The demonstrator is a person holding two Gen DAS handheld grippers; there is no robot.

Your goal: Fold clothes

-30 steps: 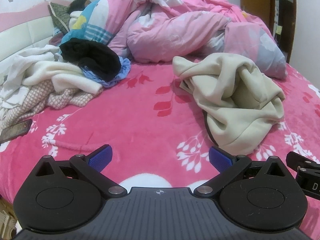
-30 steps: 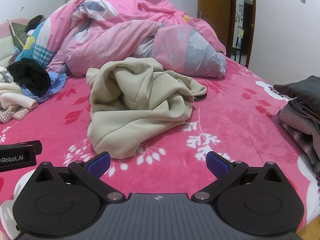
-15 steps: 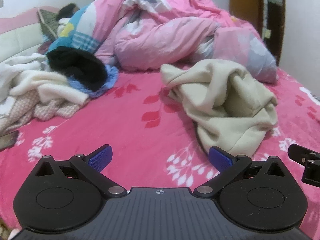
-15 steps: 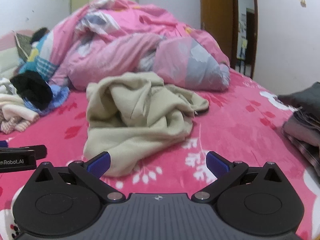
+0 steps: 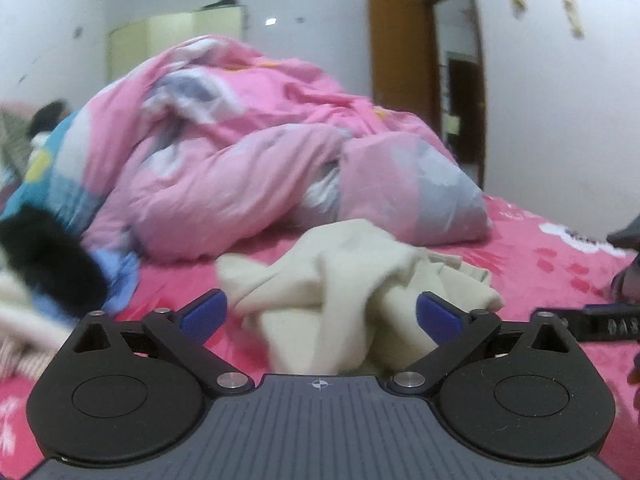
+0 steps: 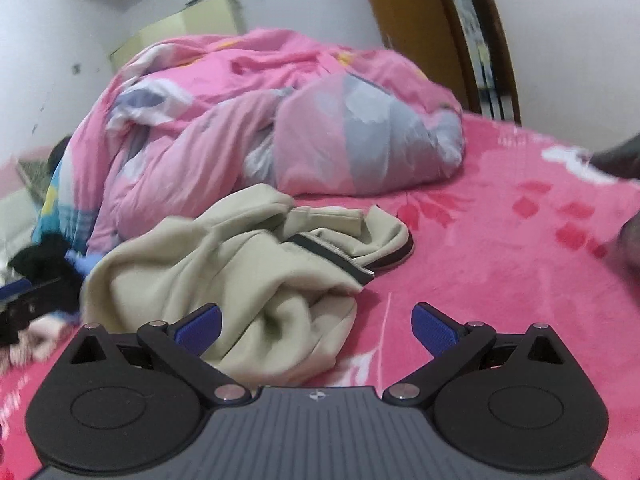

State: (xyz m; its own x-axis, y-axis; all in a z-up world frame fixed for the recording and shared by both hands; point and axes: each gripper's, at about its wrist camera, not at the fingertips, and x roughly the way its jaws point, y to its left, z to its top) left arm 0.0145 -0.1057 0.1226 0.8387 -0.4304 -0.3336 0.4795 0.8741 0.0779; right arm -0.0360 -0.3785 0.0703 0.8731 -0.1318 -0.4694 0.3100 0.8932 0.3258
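One cream zip-up garment lies crumpled near the middle of the bed, on the pink flowered blanket, its dark zipper band showing on the right-wrist view. It now fills far more of both views than a second ago, and the views sit lower and closer to the bed, so both tools have come in towards it. The left tool is spread wide with the cream cloth between its two blue pads, whether touching I cannot tell; the right tool is spread too, its left pad over the garment's near edge, its right pad over bare blanket. Behind the garment lies one heaped pink duvet. Towards the left edge of the bed sits one black garment on a pile of pale clothes; dark folded clothes lie at the right edge.
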